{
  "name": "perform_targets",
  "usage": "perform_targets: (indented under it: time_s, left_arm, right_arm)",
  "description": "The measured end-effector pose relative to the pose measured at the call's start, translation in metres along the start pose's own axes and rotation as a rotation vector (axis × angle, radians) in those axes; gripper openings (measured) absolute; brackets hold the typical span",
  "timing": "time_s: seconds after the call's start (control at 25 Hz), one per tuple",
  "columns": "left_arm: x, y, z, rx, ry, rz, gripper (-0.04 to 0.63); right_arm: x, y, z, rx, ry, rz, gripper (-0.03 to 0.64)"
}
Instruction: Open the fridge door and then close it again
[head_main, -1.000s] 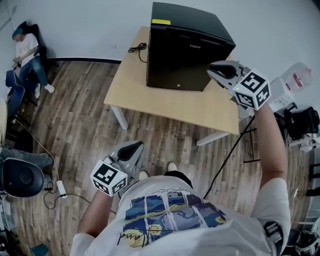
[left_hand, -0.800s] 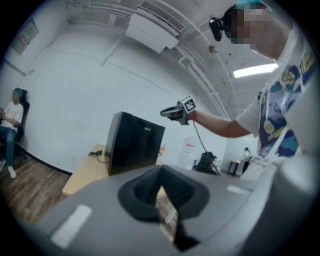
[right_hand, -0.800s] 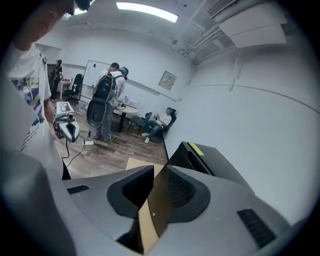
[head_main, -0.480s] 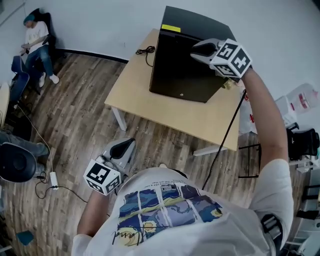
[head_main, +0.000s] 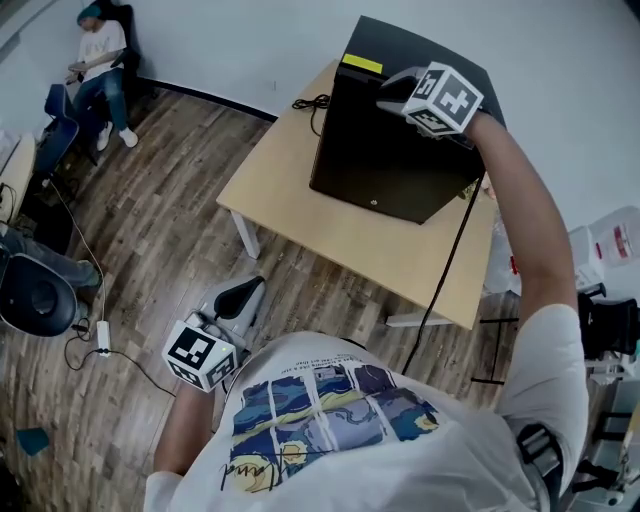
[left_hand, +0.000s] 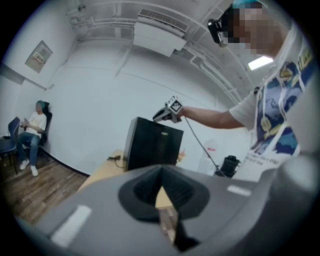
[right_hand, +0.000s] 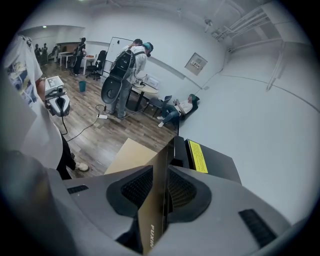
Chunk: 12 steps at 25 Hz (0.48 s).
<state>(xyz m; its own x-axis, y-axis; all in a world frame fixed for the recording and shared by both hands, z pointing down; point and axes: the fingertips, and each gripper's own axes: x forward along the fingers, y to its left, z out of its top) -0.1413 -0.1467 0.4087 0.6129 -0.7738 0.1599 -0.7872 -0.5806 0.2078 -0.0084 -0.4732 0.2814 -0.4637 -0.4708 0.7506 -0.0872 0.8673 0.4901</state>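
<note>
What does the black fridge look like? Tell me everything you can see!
The fridge is a small, glossy black box standing upright on a light wooden table. It has a yellow sticker on top, a tiny silvery dot low on the front, and a black cord lying by its back corner. The right gripper pinches the top edge of its door.

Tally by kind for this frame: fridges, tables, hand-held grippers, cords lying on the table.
fridge: 1
table: 1
cord: 1
grippers: 2, the left gripper and the right gripper
Total: 5
</note>
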Motion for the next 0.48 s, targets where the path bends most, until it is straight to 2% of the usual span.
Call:
perform_targets:
  time_s: [0.48]
  left_arm:
    - [0.010,0.011,-0.010,-0.021,0.024,0.035,0.009]
  right_arm:
    - [0.035,-0.014,-0.006,0.008,0.087,-0.021,0.080]
